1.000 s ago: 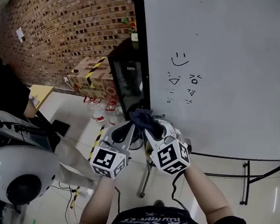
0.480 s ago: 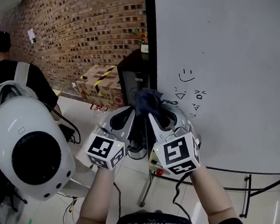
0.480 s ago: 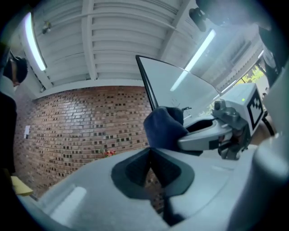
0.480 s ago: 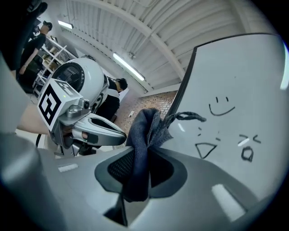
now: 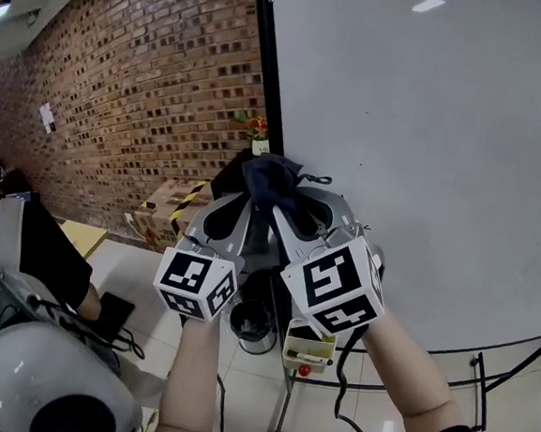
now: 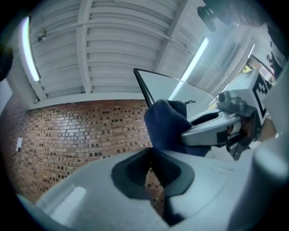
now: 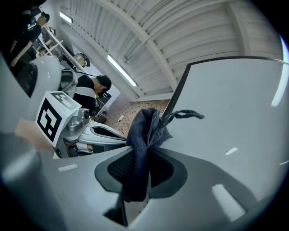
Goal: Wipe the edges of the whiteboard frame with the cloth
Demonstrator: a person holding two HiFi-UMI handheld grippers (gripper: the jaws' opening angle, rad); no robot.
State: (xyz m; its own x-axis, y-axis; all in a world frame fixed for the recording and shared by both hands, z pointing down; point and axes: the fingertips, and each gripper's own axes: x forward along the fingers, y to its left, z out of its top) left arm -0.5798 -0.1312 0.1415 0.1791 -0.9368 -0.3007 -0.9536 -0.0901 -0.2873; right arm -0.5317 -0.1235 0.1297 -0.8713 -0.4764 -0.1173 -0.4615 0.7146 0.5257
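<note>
bunching into a soft, dark blue wad, the cloth point(image 5: 271, 184) sits clamped between the jaws of the right gripper point(image 5: 285, 207), held up at the black left edge of the whiteboard frame point(image 5: 266, 78) (whether it actually touches, i can't tell). the left gripper point(image 5: 238, 208) rides just beside it, jaws drawn together on nothing. i judge the wipe of this upright edge is in hand; the next move calls for pressing the limp woven fabric against that thin, straight, hard strip and sliding along it. the board surface point(image 5: 426, 158) looks smooth and glossy, the brick wall point(image 5: 139, 105) rough.
</note>
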